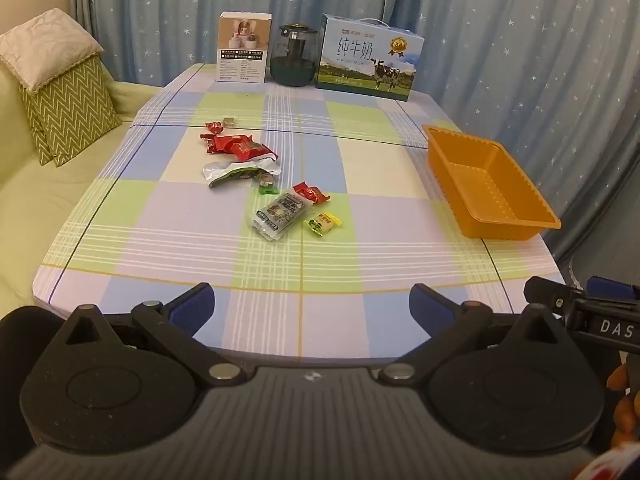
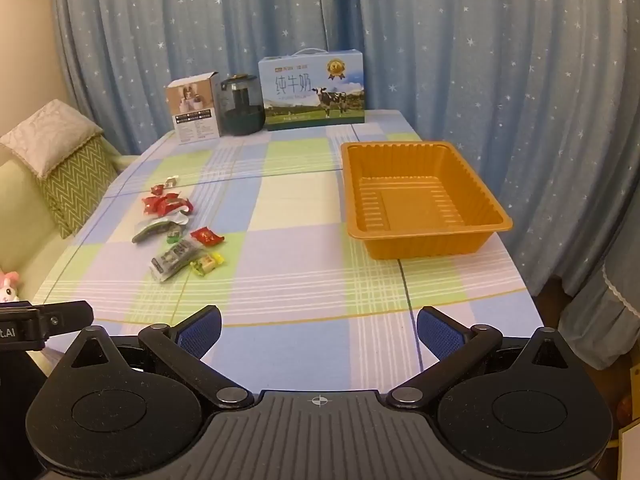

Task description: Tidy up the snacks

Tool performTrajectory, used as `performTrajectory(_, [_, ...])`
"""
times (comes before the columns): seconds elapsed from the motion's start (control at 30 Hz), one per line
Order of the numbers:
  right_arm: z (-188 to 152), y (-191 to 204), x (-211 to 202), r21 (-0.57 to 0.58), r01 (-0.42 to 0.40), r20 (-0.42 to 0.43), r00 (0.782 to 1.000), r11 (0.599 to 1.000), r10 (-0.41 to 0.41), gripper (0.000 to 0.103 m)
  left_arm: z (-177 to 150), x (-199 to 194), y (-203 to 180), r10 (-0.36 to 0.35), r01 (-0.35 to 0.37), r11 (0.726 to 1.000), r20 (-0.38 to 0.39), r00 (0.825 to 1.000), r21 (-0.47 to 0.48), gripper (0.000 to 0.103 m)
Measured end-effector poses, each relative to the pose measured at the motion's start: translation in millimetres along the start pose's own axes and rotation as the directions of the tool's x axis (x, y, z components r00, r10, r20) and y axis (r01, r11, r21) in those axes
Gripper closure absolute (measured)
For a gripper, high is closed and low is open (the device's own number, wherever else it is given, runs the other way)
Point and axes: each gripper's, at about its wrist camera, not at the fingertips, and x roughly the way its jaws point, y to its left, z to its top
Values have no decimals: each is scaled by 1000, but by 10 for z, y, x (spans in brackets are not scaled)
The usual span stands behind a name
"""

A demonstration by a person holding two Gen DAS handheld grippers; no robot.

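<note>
Grippers are hovering level at the table's near edge: left gripper and right gripper, jaws apart, empty. Snack packets are lying mid-frame left; what seems an empty orange tray is sitting right.

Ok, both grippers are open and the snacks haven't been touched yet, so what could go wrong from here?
1. The orange tray sits near the table's right edge; a hard drop could push it off.
2. The small yellow candy lies right beside the grey packet; a grab may catch both.
3. The flat silver pouch lies under the red packet and may slip from the fingers.
</note>
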Motion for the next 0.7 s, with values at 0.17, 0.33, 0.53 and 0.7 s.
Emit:
performTrajectory(0.17, [21, 23, -4, 0, 3, -3, 1000, 1000, -3, 0, -8, -7, -11, 13, -14, 1000, 11, 1000, 24, 0])
performTrajectory(0.33, [15, 53, -67, 0, 4, 4, 1000, 1000, -4, 0, -16, -41, -47, 12, -12, 1000, 20, 1000, 21, 0])
performTrajectory(0.53, [35, 40, -29, 3, -2, 1, 1000, 1000, 2, 0, 13, -53, -26, 7, -8, 1000, 22, 1000, 21, 0])
performTrajectory(0.7, [40, 39, -29, 2, -1, 2, 1000, 1000, 1, 0, 8, -53, -40, 8, -8, 1000, 24, 1000, 24, 0])
